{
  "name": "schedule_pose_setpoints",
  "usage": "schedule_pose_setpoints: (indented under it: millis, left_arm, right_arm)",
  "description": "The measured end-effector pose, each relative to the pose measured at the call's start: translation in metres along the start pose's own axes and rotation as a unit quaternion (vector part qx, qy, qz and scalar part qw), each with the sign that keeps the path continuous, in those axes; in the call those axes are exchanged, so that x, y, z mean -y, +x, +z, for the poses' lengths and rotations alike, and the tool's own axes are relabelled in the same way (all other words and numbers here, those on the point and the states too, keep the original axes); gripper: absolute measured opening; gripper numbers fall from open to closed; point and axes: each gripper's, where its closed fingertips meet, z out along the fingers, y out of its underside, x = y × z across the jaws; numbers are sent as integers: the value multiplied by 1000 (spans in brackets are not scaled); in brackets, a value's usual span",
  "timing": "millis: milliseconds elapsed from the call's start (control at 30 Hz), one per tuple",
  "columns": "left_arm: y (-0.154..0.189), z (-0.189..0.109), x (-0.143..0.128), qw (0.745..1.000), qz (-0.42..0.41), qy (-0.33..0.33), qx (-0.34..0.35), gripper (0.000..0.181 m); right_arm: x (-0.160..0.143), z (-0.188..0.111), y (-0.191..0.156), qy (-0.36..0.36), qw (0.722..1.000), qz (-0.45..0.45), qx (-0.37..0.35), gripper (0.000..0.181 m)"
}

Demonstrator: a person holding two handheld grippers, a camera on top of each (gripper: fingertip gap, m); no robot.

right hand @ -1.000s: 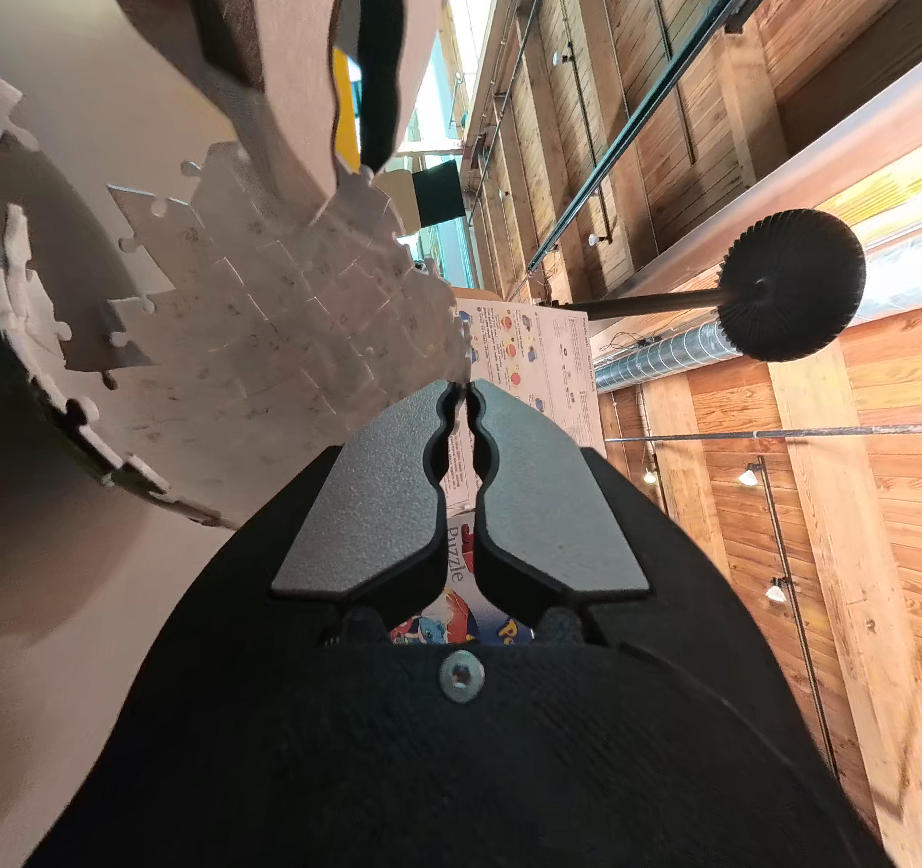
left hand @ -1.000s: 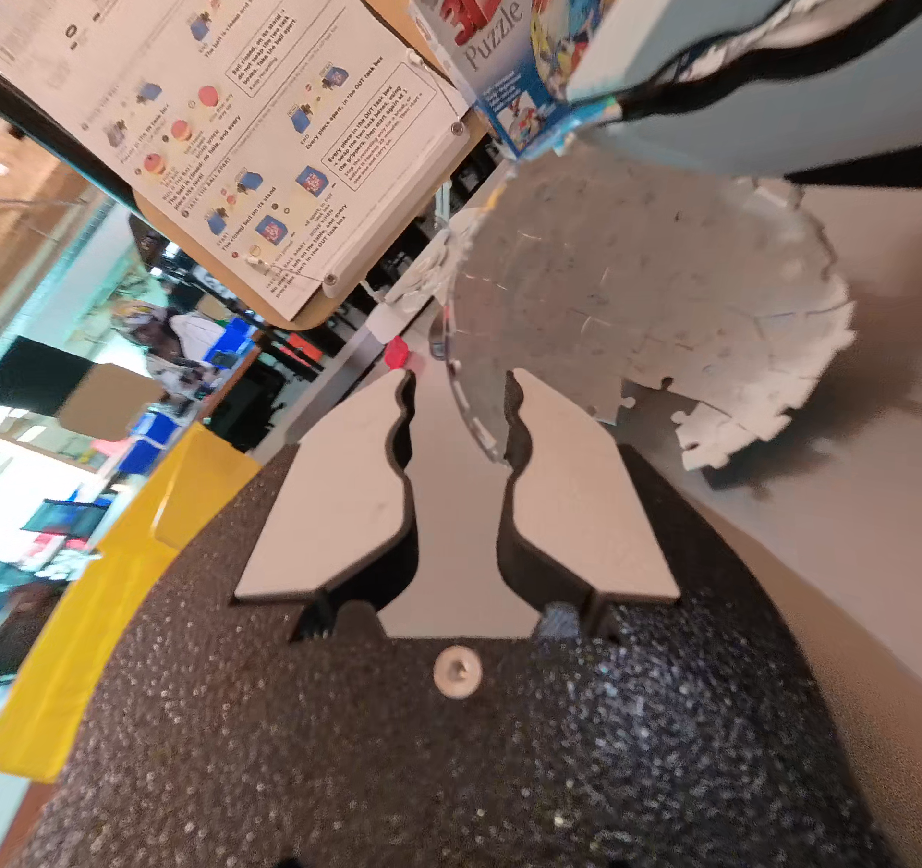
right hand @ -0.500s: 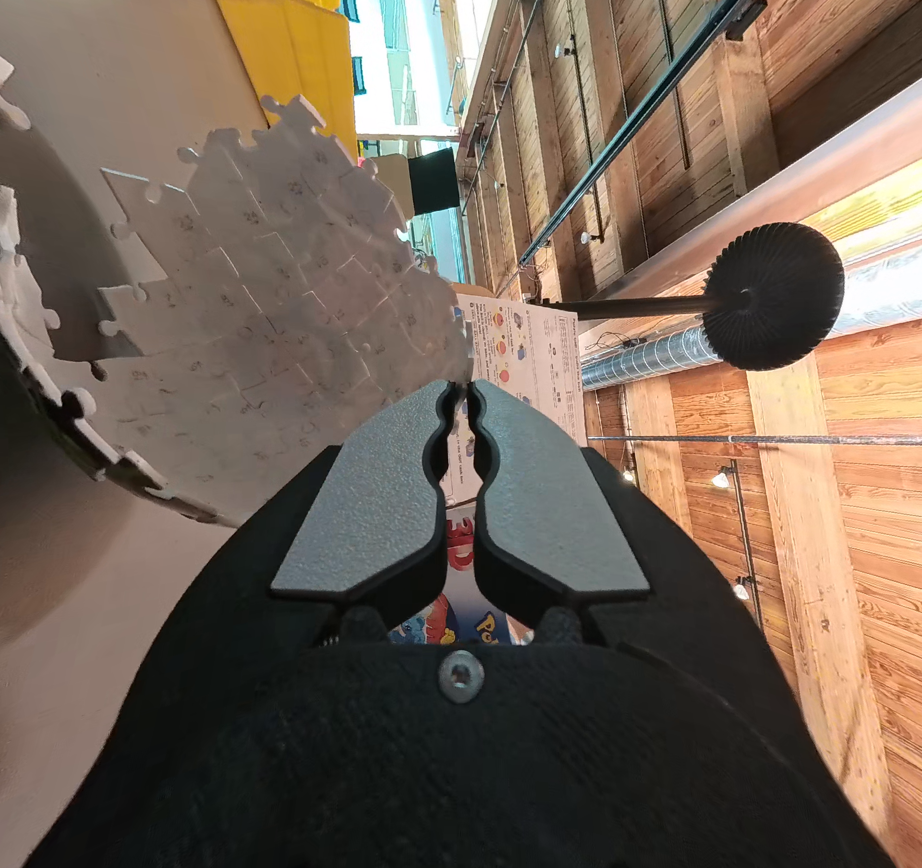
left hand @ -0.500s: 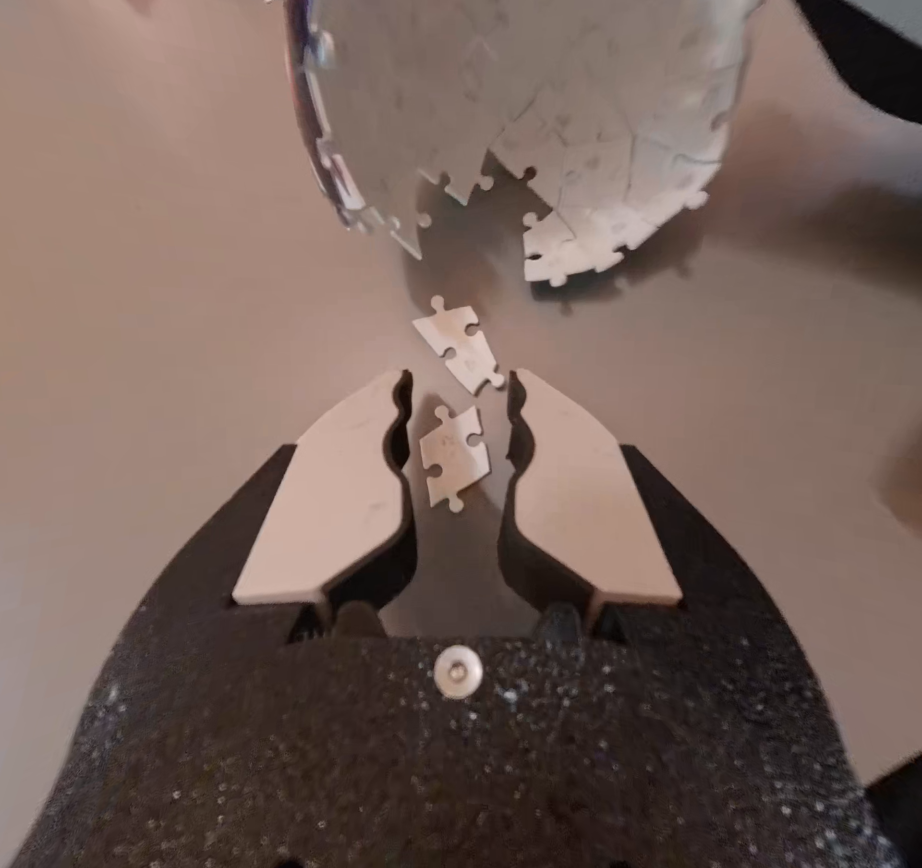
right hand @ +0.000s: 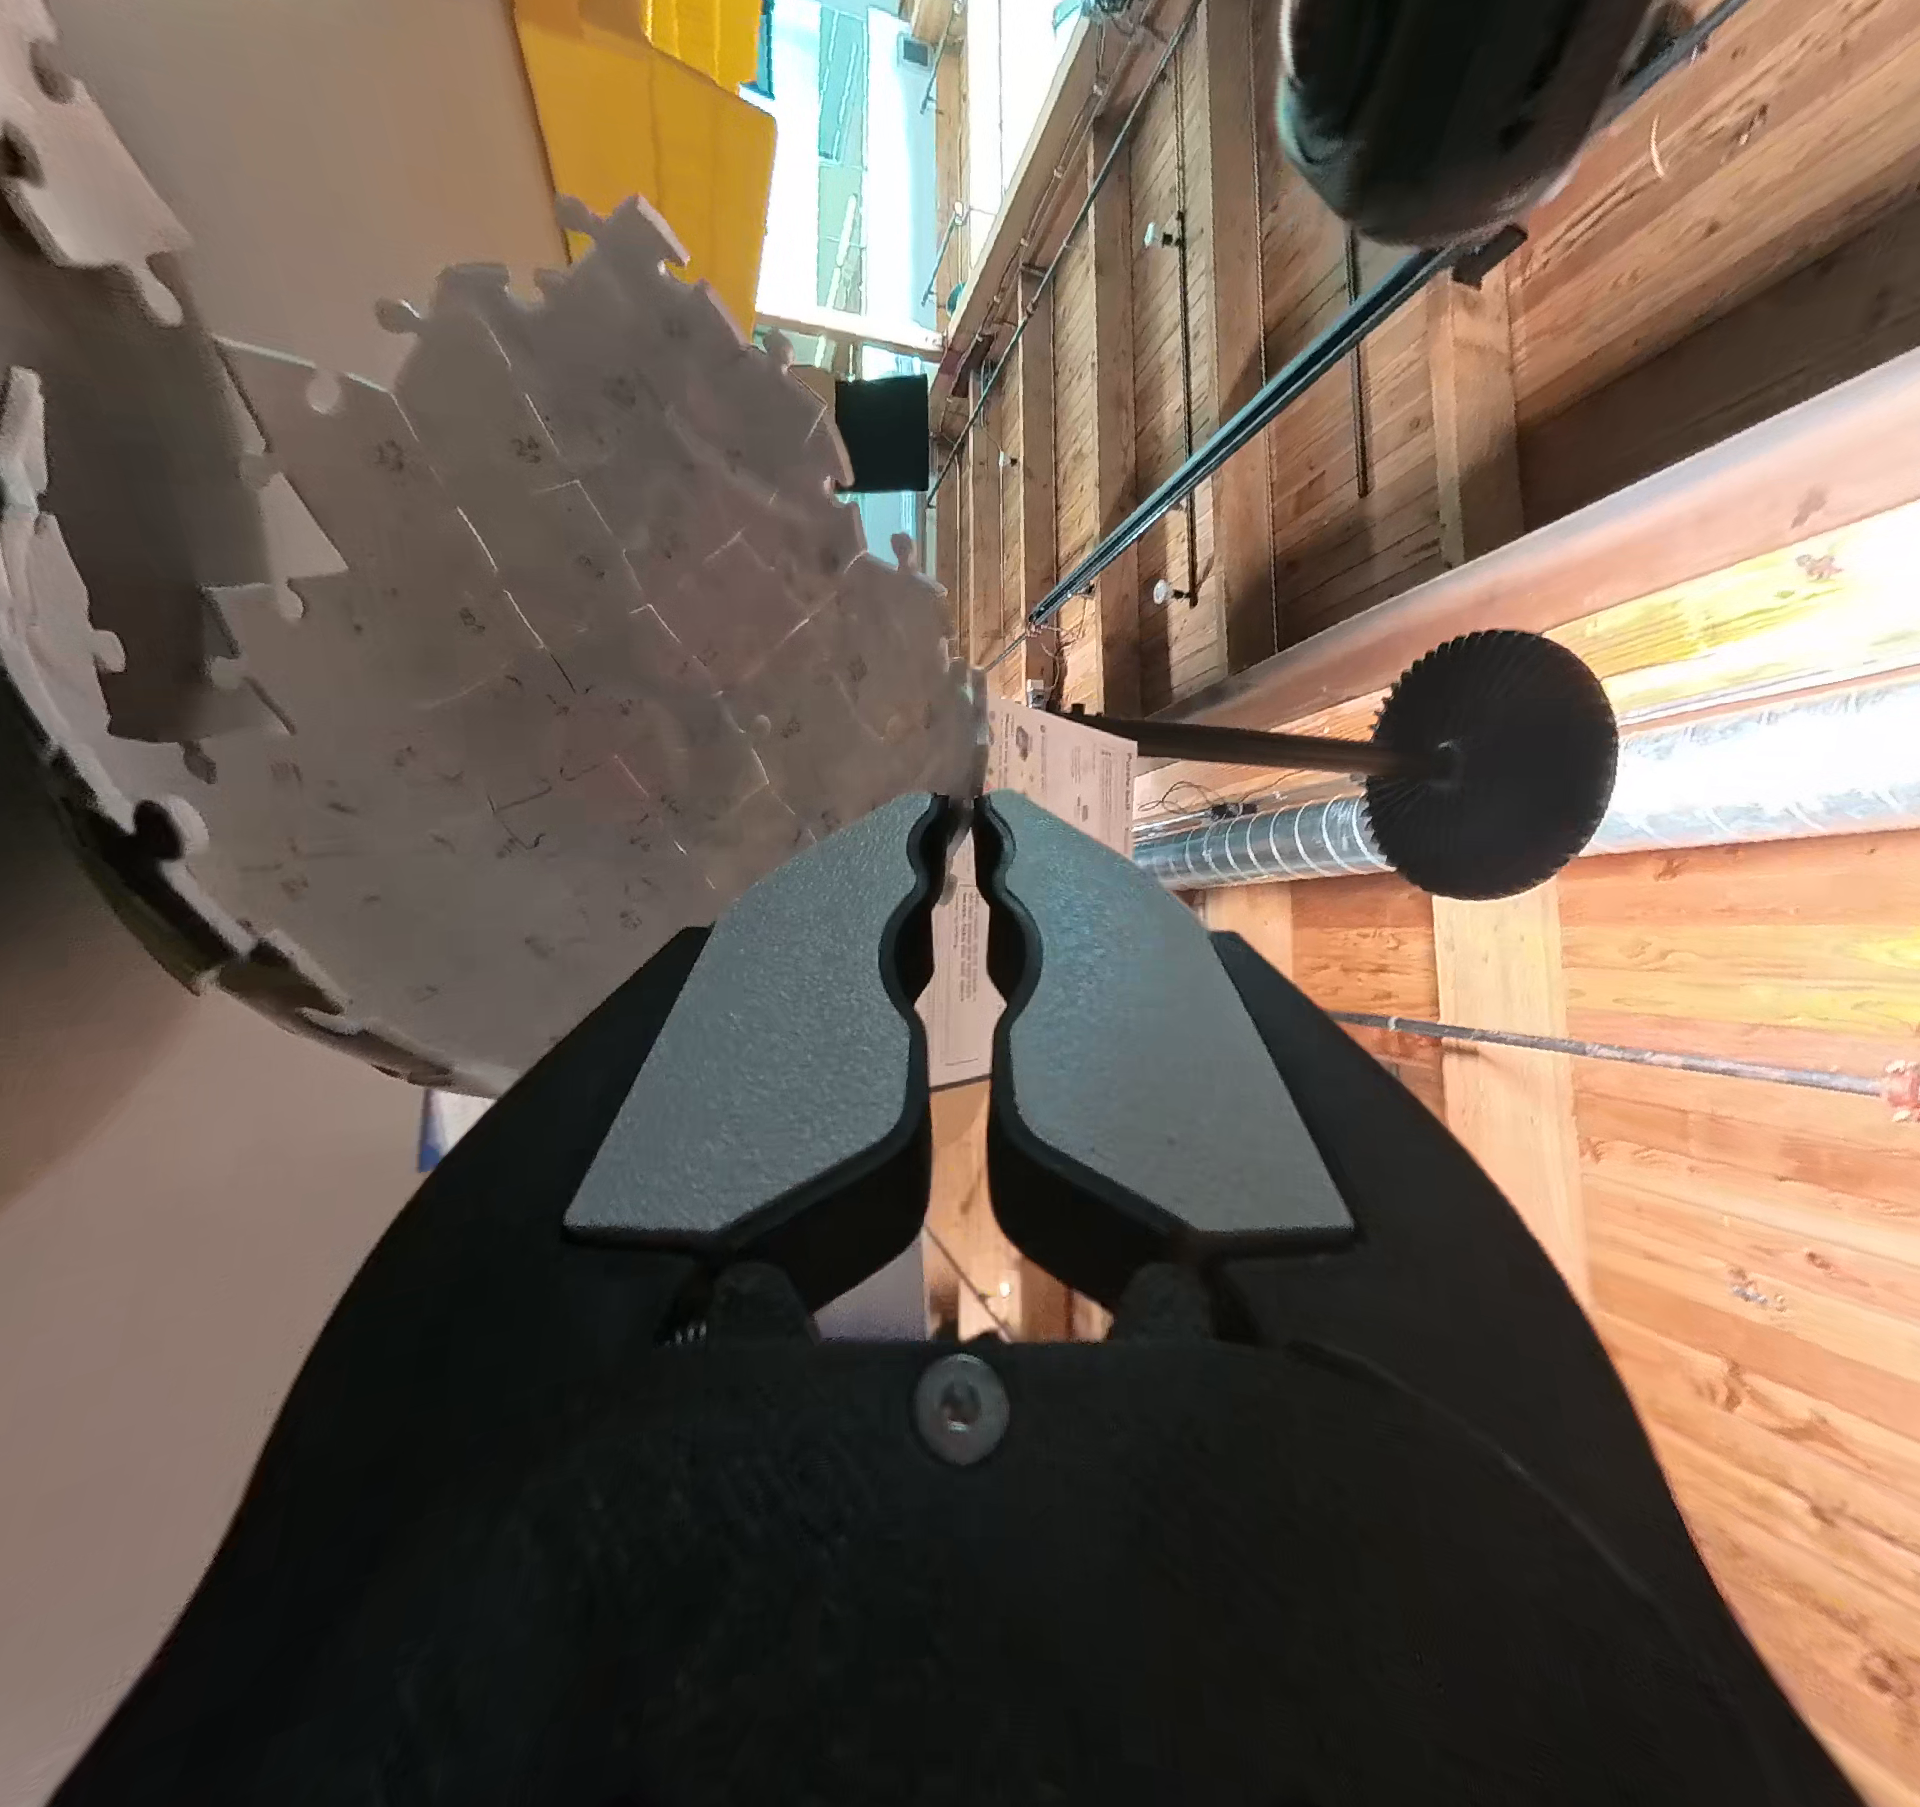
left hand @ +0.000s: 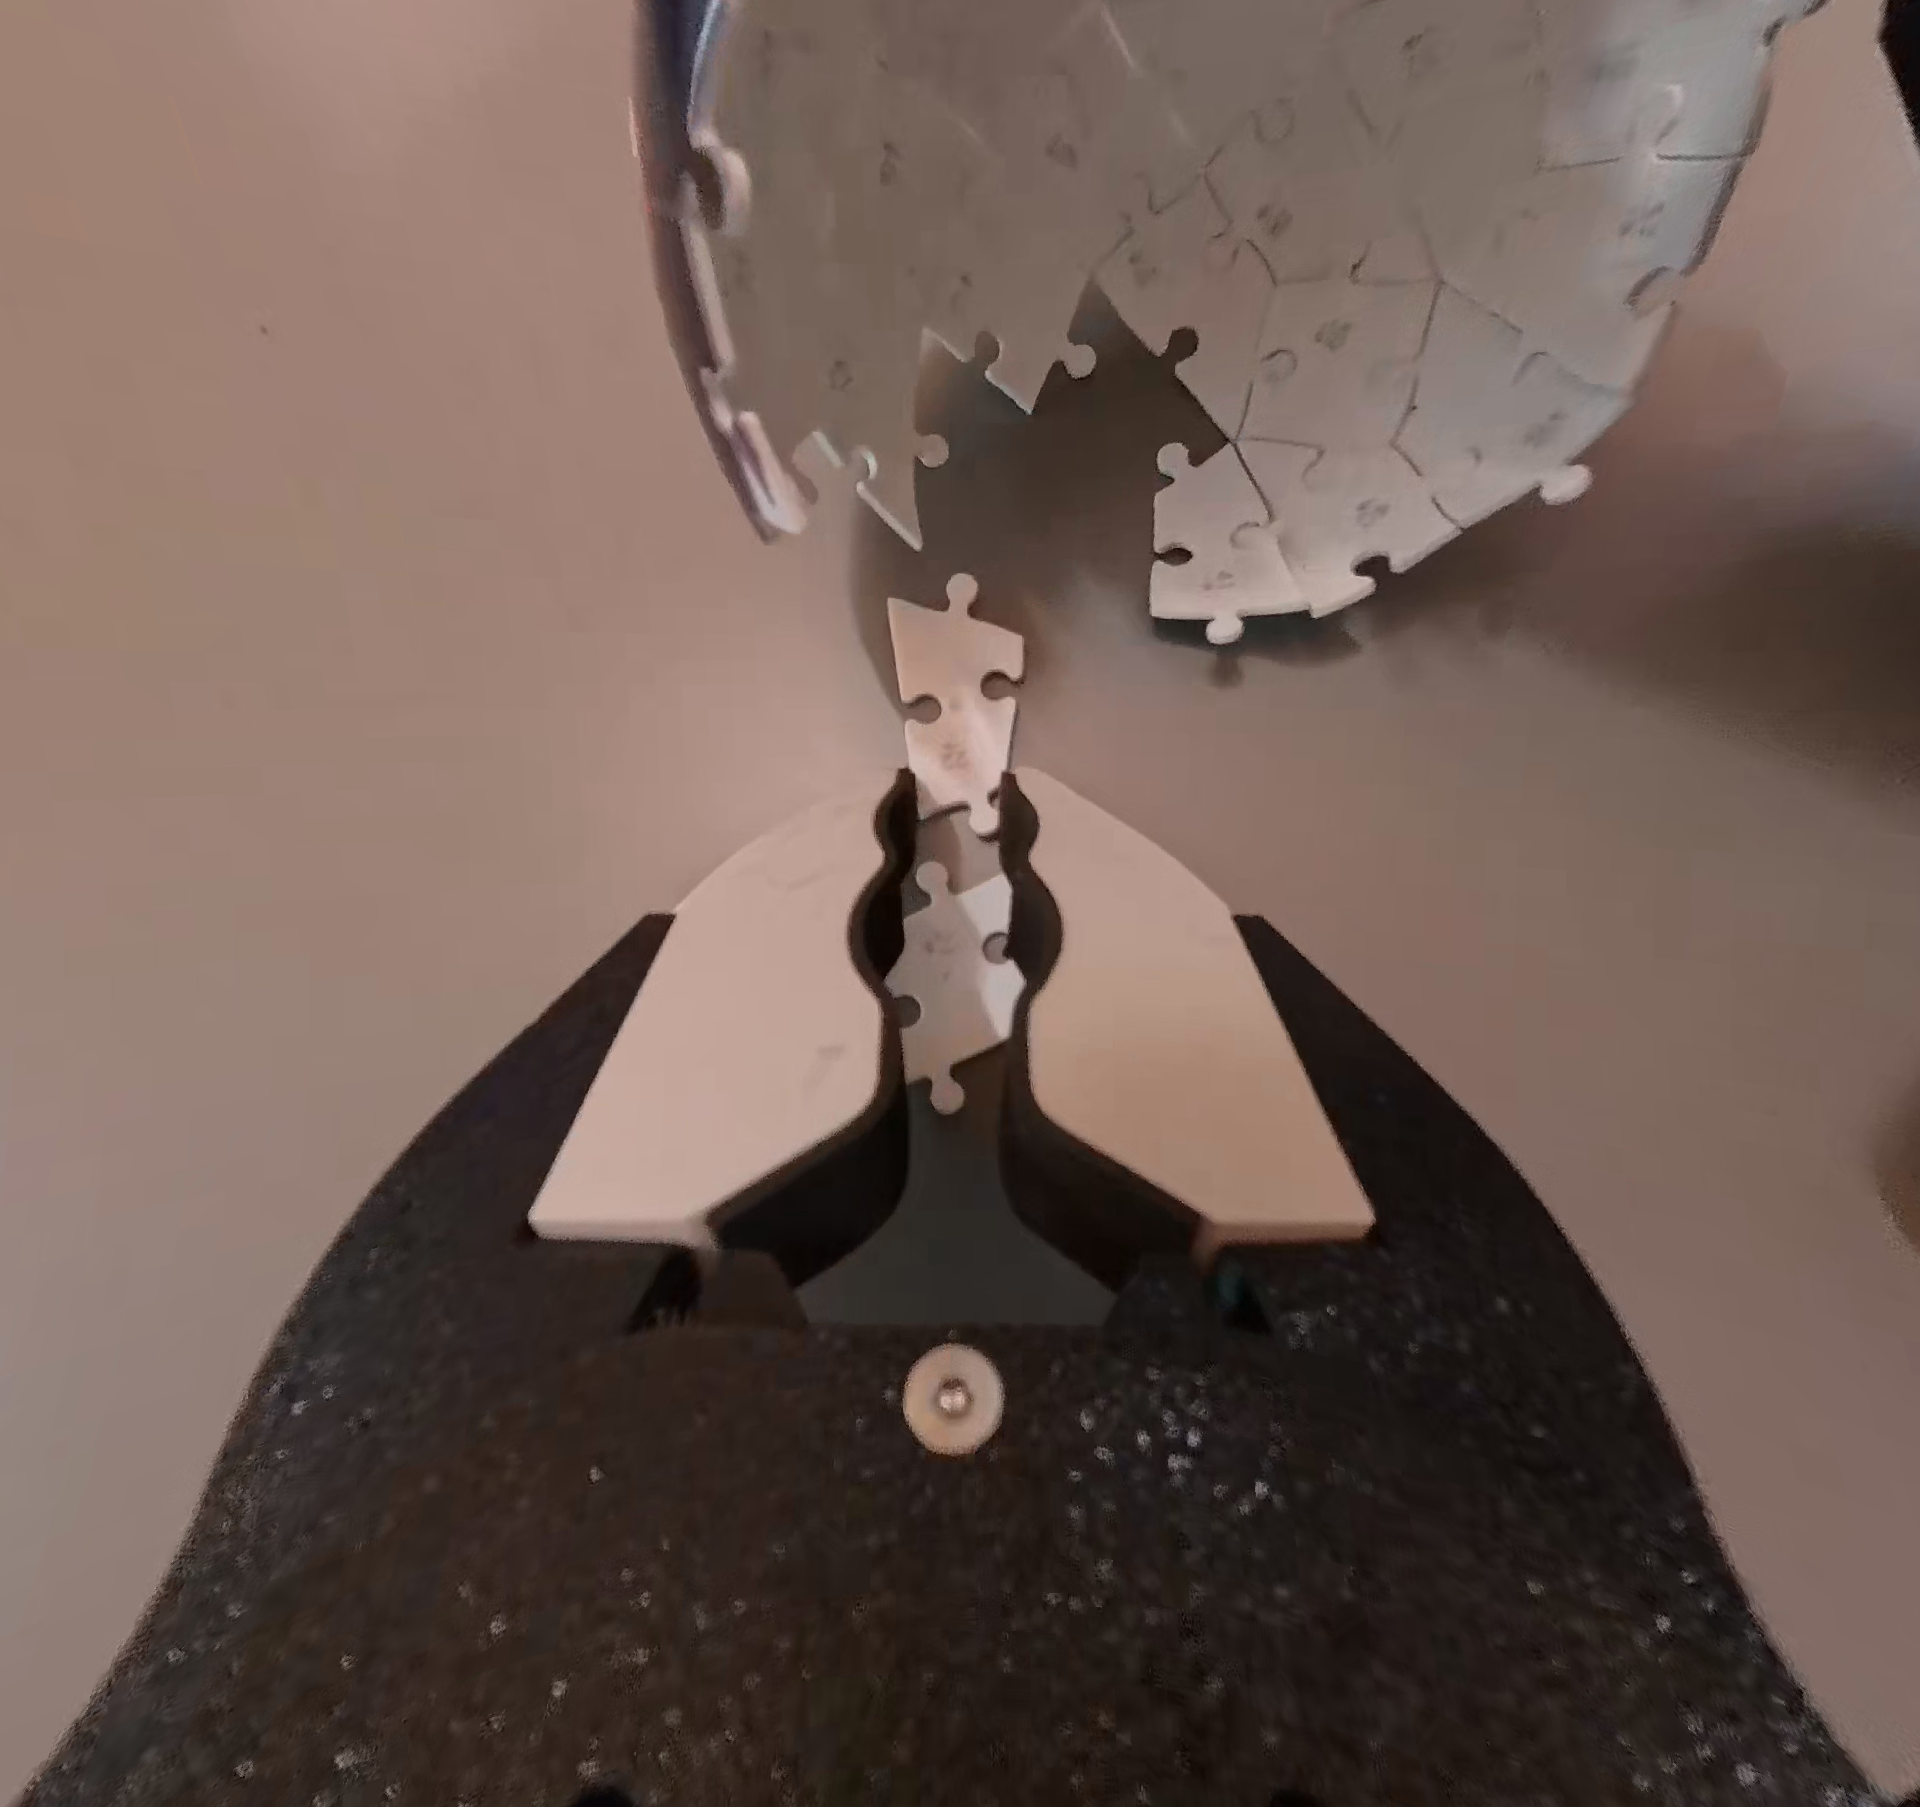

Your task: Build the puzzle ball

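Note:
The part-built puzzle ball (left hand: 1299,199) is a white, open shell of joined pieces, seen from its inner side and held just above the tan table (left hand: 312,614). My right gripper (right hand: 964,807) is shut on the shell's rim (right hand: 520,666). Two loose white bits lie below the shell's gap. The far one, two joined puzzle pieces (left hand: 956,687), sticks out past my left gripper (left hand: 958,801), whose tips are closed on its near end. A second puzzle piece (left hand: 951,988) sits farther back between the fingers.
A yellow bin (right hand: 644,95) stands at the table's far edge. An instruction sheet (right hand: 1060,770) shows behind the right fingertips. A black ribbed disc on a rod (right hand: 1486,770) hangs by the wooden ceiling. Across from one pair of fingers to the other is roughly 15 centimeters.
The left gripper swung down from facing the instruction board to the table, moved over the two loose pieces and closed on them. The right gripper kept hold of the shell and turned it slightly.

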Motion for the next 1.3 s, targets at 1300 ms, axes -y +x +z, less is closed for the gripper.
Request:
schedule_pose_setpoints:
  millis: [1300]
  left_arm:
    - [-3,29,40,995,-44,34,81,14]
  right_arm:
    - [13,41,-4,50,995,0,83,5]
